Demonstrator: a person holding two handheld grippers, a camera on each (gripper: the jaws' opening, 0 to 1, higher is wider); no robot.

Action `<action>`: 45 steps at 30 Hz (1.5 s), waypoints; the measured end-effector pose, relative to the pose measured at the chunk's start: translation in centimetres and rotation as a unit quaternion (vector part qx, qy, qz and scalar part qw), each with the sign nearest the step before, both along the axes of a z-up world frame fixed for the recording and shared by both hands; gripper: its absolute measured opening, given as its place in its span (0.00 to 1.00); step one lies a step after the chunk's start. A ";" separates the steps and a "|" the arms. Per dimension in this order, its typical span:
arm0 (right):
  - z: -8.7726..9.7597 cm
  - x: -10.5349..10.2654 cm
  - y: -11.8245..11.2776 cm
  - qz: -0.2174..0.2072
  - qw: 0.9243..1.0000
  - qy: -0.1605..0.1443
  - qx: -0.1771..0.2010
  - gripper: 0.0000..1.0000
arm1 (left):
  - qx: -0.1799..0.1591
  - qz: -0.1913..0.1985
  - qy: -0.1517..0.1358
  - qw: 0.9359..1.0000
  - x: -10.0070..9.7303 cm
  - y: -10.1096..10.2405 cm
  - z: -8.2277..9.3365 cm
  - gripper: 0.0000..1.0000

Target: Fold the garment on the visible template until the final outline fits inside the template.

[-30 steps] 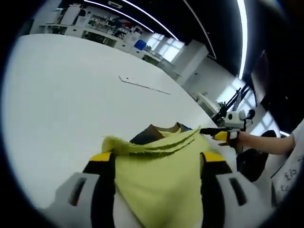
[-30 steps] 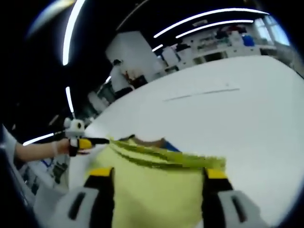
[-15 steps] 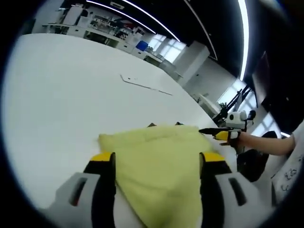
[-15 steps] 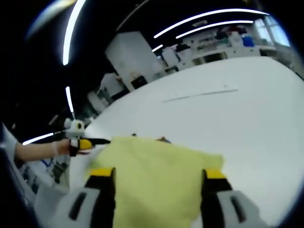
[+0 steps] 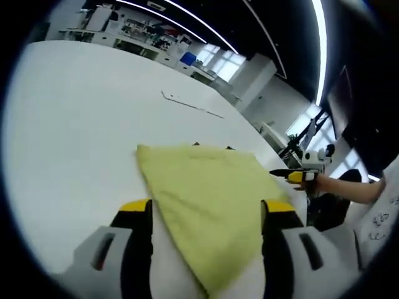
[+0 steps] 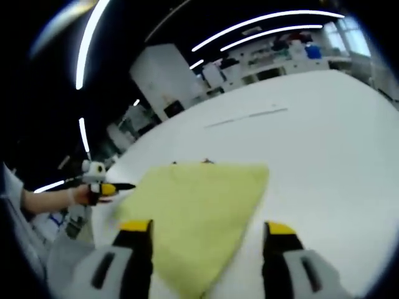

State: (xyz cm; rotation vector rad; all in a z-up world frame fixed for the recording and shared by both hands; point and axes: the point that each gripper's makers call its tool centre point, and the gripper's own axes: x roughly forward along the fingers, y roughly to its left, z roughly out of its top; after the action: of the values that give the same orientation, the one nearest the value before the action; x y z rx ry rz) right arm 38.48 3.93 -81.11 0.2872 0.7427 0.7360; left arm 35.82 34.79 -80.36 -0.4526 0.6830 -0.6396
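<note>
The garment [image 5: 209,208], one yellow-green cloth, is spread on the white table [image 5: 75,124] between the parted jaws of the left gripper [image 5: 207,215] and right gripper [image 6: 207,233], its near corner cut off below. One thin line [image 5: 190,104] is seen farther out; distant benches are blurred.

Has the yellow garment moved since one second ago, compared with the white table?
Yes. The yellow garment was bunched up and raised; now it lies spread flat on the white table, covering the dark layer.

Bright ceiling strips [image 5: 321,37] light the white table [image 5: 81,112]; fisheye-bent, soft edges
</note>
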 end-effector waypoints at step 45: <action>-2.1 -8.3 -1.4 -0.019 0.996 0.075 0.038 0.00 | 0.019 0.009 0.036 0.999 -8.2 2.9 -3.4 0.00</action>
State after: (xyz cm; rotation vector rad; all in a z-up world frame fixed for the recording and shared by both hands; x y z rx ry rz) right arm 30.14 2.50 -83.25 0.4272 0.8494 0.7131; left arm 27.60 37.70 -83.78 -0.4473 0.7573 -0.5939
